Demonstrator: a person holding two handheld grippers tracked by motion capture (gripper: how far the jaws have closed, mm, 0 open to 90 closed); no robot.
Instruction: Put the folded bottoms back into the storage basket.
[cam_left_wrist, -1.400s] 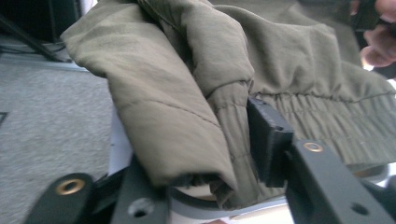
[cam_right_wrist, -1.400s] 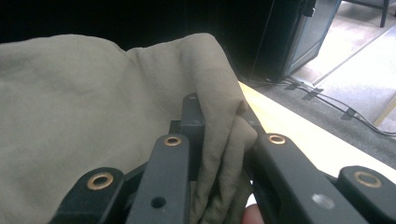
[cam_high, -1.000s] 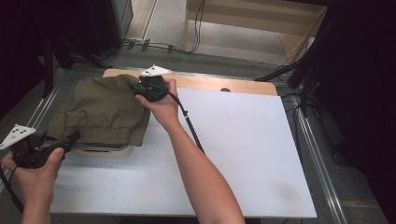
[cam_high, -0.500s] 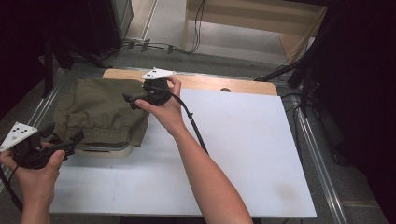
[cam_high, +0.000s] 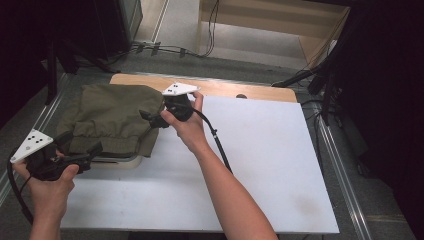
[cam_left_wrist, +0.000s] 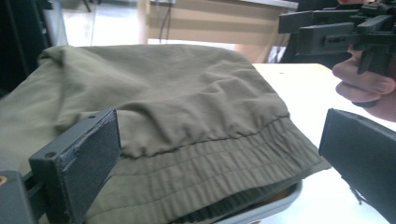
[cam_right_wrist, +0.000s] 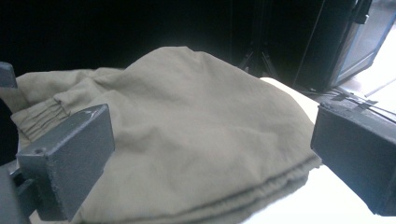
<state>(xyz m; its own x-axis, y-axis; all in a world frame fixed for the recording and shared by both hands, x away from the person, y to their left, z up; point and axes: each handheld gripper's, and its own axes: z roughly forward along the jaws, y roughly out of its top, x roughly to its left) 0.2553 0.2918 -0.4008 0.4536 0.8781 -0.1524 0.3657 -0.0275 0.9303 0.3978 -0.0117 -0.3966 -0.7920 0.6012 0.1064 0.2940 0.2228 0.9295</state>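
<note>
An olive green garment (cam_high: 112, 117) lies heaped over a shallow grey tray (cam_high: 120, 161) at the table's back left. My right gripper (cam_high: 152, 117) is held at the garment's right edge with its jaws pointing left at the cloth. In the right gripper view the right gripper (cam_right_wrist: 210, 135) is open, and the garment (cam_right_wrist: 187, 140) sits just beyond the jaws. At the near left, my left gripper (cam_high: 80, 144) points at the garment's elastic hem. It stands open in the left gripper view (cam_left_wrist: 219, 140), with the hem (cam_left_wrist: 210, 168) ahead and nothing clamped.
The white table top (cam_high: 265, 150) stretches bare to the right and front. A wooden strip (cam_high: 225, 87) runs along its back edge. Metal rails (cam_high: 340, 170) border both sides. The tray's rim (cam_left_wrist: 280, 200) peeks out under the hem. Cables lie on the floor behind.
My right gripper has drawn back off the top of the garment, slightly right and nearer, with its jaws now at the cloth's right edge. The left gripper edged a little towards the hem.
</note>
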